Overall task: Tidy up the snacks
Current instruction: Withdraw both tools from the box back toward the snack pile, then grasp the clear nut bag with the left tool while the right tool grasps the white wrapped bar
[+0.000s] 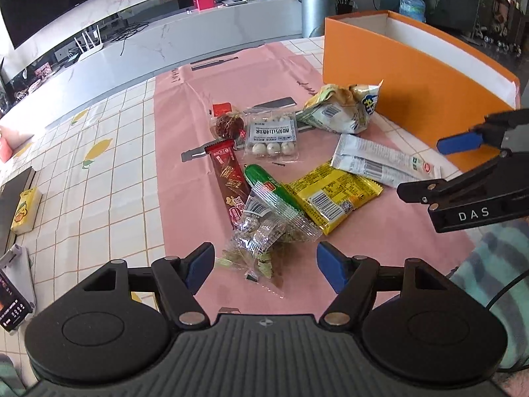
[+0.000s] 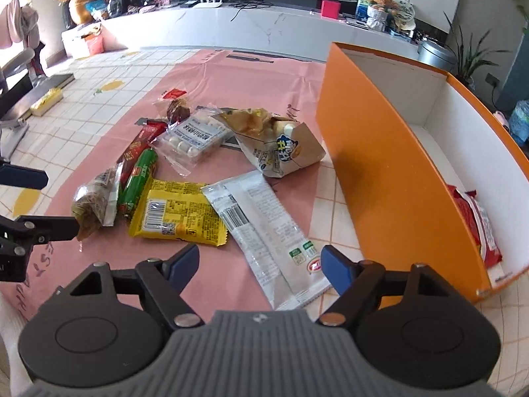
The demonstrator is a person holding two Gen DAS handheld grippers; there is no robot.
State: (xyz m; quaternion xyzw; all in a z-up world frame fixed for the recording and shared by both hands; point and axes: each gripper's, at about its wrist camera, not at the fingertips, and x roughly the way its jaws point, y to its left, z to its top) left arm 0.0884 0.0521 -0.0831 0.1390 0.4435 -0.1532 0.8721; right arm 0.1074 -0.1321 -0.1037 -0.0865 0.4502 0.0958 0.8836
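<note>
Both claws hover released over a pile of snacks beside an orange box.

The left claw (image 1: 263, 264) is spread wide above the near end of a clear bag of wrapped sweets (image 1: 264, 231), gripping nothing; the right claw (image 2: 261, 264) is likewise spread, empty, over the near end of the white wrapper (image 2: 264, 228). The snacks lie loose on the pink mat (image 1: 185, 106) on the table (image 1: 99, 165): a yellow packet (image 2: 178, 213) touching the white wrapper, a green sausage (image 2: 139, 178) beside a brown bar (image 1: 228, 182), a clear pack of white balls (image 1: 271, 132), and a crumpled chip bag (image 2: 274, 142) just beside the orange box (image 2: 380, 165). Inside the box, a red packet (image 2: 479, 225) lies against its near corner.
</note>
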